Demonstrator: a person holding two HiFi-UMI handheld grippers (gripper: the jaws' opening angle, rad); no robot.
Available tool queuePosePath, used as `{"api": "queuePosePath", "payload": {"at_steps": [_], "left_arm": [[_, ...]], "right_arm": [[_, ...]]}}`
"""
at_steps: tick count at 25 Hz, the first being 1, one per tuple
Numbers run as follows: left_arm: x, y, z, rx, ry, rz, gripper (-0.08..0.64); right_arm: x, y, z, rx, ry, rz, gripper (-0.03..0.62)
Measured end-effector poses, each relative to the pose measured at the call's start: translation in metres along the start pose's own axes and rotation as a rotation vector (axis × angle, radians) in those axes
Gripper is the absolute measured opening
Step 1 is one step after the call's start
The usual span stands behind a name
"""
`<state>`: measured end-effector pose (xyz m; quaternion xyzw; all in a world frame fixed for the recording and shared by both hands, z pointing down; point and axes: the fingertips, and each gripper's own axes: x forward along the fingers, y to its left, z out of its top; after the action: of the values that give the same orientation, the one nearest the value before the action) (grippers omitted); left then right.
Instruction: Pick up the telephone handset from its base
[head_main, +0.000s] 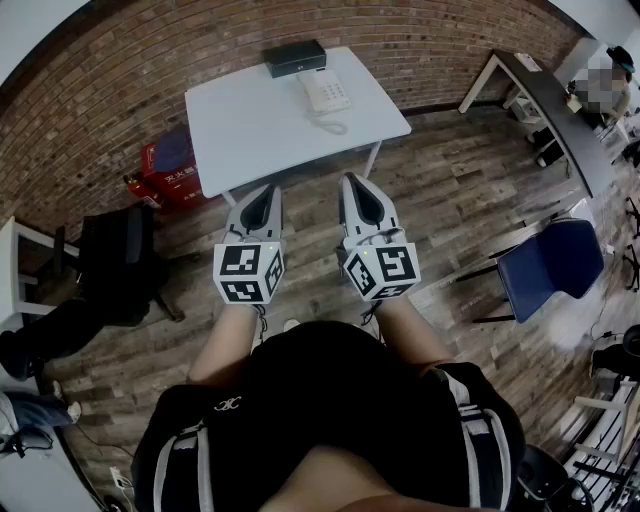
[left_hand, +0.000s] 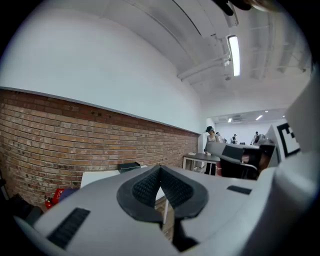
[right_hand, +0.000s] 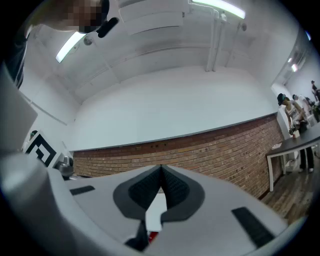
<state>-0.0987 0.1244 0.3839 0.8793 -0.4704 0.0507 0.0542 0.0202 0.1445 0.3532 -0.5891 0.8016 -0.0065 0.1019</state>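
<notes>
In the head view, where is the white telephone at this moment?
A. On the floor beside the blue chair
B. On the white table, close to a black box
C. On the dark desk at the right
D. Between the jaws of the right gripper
B: the telephone lies on the white table, right next to the black box at the table's far edge by the brick wall.

White characters on red box (head_main: 162, 177), too small to read.

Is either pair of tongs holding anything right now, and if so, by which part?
Nothing is held. The left tongs and right tongs are both shut and empty. The telephone sits untouched on the white table ahead of them.
</notes>
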Motion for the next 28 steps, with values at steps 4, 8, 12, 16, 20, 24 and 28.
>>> {"api": "queuePosePath", "payload": {"at_steps": [4, 8, 12, 16, 20, 24, 28], "left_arm": [[-0.002, -0.002, -0.001, -0.009, 0.0, 0.002, 0.002], [-0.003, -0.006, -0.002, -0.015, 0.006, 0.003, 0.002], [-0.003, -0.002, -0.003, -0.018, -0.005, -0.002, 0.002], [-0.004, 0.007, -0.006, -0.019, -0.005, -0.015, 0.002], [-0.007, 0.02, -0.007, -0.005, -0.004, -0.032, 0.002], [-0.012, 0.037, -0.008, -0.005, -0.008, -0.053, 0.002], [-0.014, 0.049, -0.009, -0.002, -0.018, -0.061, 0.002]], "right_arm": [[-0.003, 0.002, 0.0, 0.004, 0.004, 0.007, -0.002], [-0.004, -0.002, -0.005, 0.012, 0.026, -0.009, -0.002], [-0.003, 0.001, -0.01, 0.01, 0.036, -0.016, -0.002], [0.002, 0.012, -0.017, 0.011, 0.034, -0.009, -0.002], [0.01, 0.026, -0.021, 0.016, 0.027, -0.022, -0.002], [0.018, 0.042, -0.027, 0.009, 0.02, -0.035, -0.002], [0.021, 0.054, -0.032, -0.005, 0.018, -0.05, -0.002]]}}
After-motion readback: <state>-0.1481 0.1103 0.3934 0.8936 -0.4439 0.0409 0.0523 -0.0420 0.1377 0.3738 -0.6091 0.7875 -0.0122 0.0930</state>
